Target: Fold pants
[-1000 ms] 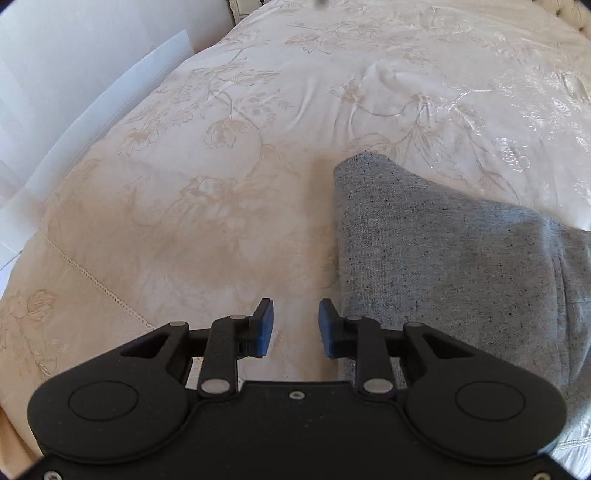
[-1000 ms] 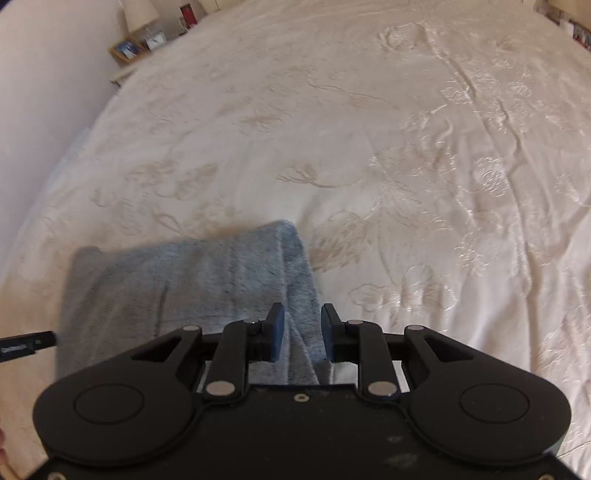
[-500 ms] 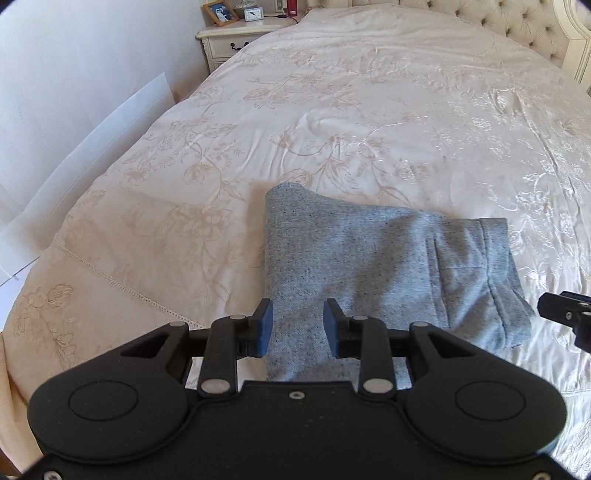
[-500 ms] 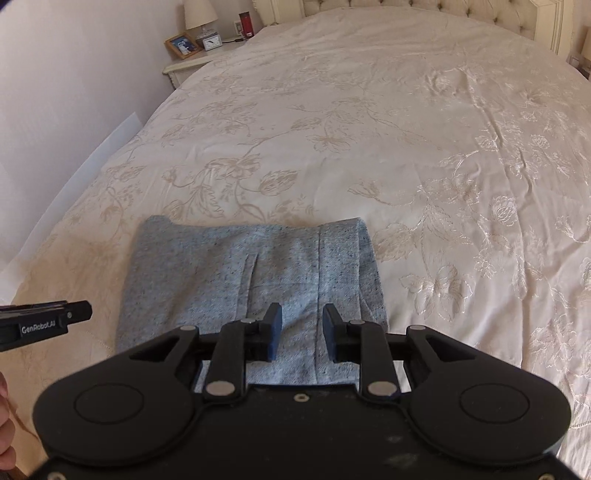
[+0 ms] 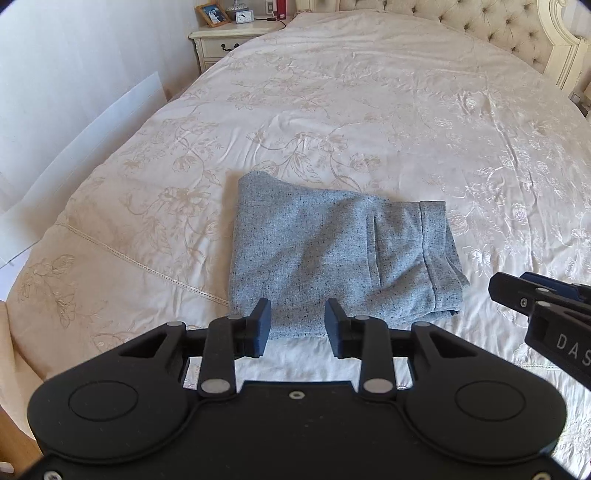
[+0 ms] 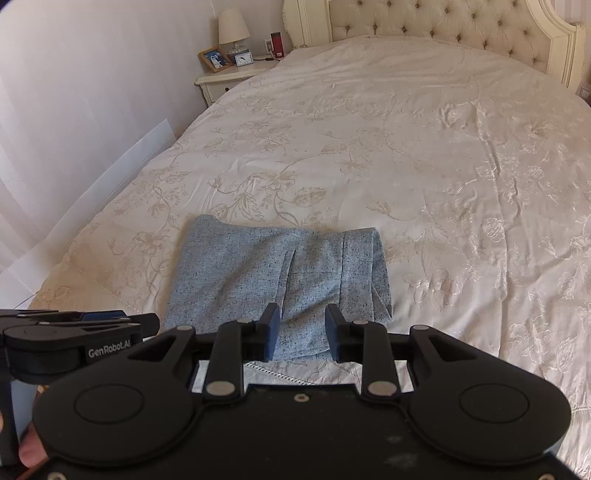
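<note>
Grey speckled pants [image 5: 332, 258] lie folded into a compact rectangle near the foot of the bed [image 5: 369, 110], also seen in the right wrist view [image 6: 273, 280]. My left gripper [image 5: 297, 326] hovers above their near edge. Its jaws are opening, with nothing between them. My right gripper [image 6: 302, 332] hangs likewise over the near edge, its jaws opening and holding nothing. The right gripper's side shows at the right edge of the left wrist view [image 5: 535, 295]. The left one [image 6: 92, 328] shows at the left edge of the right wrist view.
The bed carries a cream floral bedspread [image 6: 406, 166] and a tufted headboard [image 6: 443, 26]. A nightstand [image 6: 229, 79] with a lamp, photo frame and clock stands far left by the wall. A fingertip [image 6: 31, 452] shows at the lower left.
Both grippers have pulled up and back from the pants, so the whole folded bundle and the headboard now show. Both pairs of jaws have widened.
</note>
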`<state>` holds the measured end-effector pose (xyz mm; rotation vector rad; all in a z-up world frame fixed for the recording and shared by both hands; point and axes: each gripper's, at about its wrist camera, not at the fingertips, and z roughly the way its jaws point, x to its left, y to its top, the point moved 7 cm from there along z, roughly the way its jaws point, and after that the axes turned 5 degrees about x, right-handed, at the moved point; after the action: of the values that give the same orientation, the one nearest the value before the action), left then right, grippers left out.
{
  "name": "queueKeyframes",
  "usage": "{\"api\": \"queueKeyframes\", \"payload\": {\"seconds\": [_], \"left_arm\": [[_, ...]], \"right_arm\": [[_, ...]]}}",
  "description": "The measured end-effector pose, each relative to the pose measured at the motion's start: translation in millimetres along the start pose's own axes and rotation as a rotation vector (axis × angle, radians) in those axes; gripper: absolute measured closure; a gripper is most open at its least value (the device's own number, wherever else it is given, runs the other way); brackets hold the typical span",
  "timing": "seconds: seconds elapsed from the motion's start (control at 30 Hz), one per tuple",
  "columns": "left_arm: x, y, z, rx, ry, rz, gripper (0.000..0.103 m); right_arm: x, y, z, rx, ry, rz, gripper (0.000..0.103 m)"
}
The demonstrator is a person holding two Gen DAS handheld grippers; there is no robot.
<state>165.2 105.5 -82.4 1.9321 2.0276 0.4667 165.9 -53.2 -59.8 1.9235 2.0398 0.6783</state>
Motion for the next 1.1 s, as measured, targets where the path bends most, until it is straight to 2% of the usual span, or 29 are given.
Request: {"api": "queueKeyframes", "payload": {"seconds": [0.1, 0.4, 1.1], "left_arm": [[1.1, -3.0, -9.2, -0.016, 0.011, -0.005, 0.053], [1.7, -1.8, -19.7, -0.031, 0.018, -0.015, 0.053], [2.2, -2.9, -27.1, -0.041, 0.019, -0.014, 0.053]], "right_arm": [[1.1, -3.1, -12.9, -0.018, 0.003, -0.003, 0.073], [2.2, -8.3, -30.5, -0.039, 0.019, 0.006, 0.072], [6.9, -11.1, -35.3, -0.03, 0.03, -0.016, 0.072]]}}
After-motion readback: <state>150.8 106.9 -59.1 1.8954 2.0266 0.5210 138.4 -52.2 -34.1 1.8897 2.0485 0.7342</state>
